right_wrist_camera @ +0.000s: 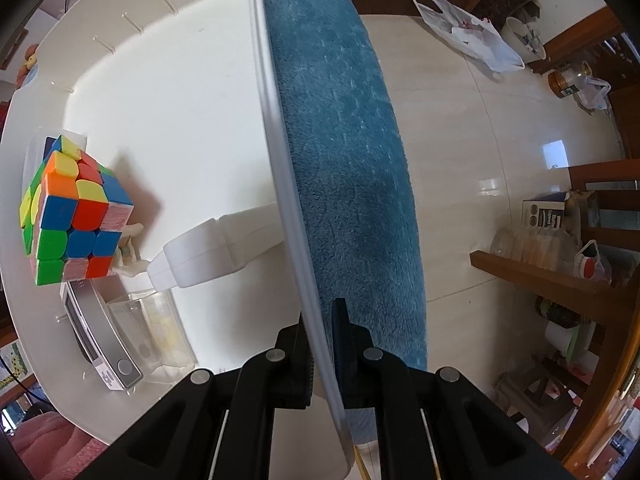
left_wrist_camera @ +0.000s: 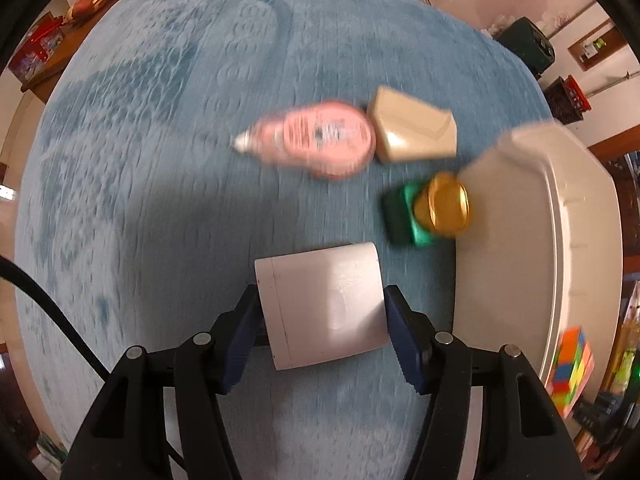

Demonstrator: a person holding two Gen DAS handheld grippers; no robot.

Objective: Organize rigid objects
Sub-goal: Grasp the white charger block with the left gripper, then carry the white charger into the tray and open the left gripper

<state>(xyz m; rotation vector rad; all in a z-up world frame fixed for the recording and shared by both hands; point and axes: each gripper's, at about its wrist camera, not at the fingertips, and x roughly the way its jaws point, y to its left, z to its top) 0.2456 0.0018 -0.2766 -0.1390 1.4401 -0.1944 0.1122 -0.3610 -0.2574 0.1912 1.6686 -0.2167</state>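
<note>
In the left wrist view my left gripper is shut on a white box, its blue pads pressed on both sides, above a blue rug. Ahead on the rug lie a pink tape dispenser, a beige wedge-shaped piece and a green bottle with a gold cap. A white bin stands at the right. My right gripper is shut on the bin's rim. Inside the bin sit a colourful puzzle cube, a white plastic part, a silver device and a clear box.
The rug's edge borders a glossy tiled floor. A white plastic bag lies on the floor, and wooden shelves with clutter stand to the right. A black cable crosses the rug at the left.
</note>
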